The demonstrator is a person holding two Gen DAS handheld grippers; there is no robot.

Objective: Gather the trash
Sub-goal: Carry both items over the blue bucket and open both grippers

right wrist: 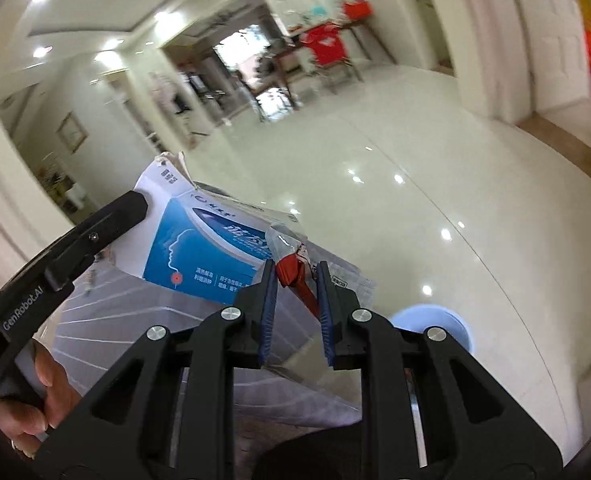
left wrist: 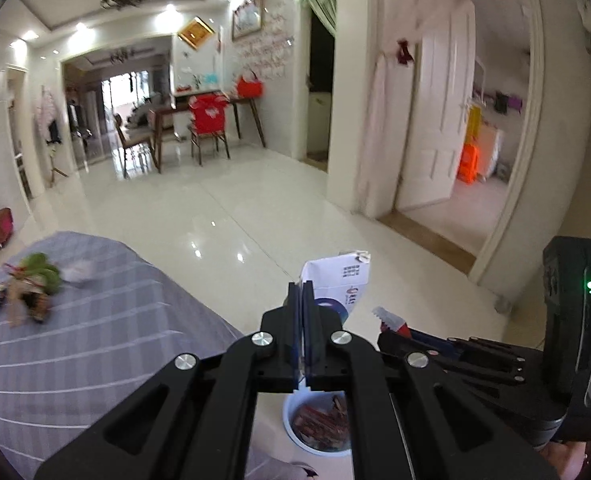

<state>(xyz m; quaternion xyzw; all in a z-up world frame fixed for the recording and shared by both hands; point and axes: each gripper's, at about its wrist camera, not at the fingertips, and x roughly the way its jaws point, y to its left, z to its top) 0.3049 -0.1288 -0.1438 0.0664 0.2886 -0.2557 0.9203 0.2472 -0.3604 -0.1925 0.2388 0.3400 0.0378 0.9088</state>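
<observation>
Left tool (left wrist: 303,292) clamped shut, right tool (right wrist: 295,276) narrowly parted, gripping.

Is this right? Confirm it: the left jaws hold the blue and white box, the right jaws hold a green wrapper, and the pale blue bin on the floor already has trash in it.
One detail is wrong: the wrapper in the right gripper is red and clear, not green, as the right wrist view shows. The rest stands: the left gripper holds the blue and white box, and the pale blue bin on the floor already has trash in it.
</observation>
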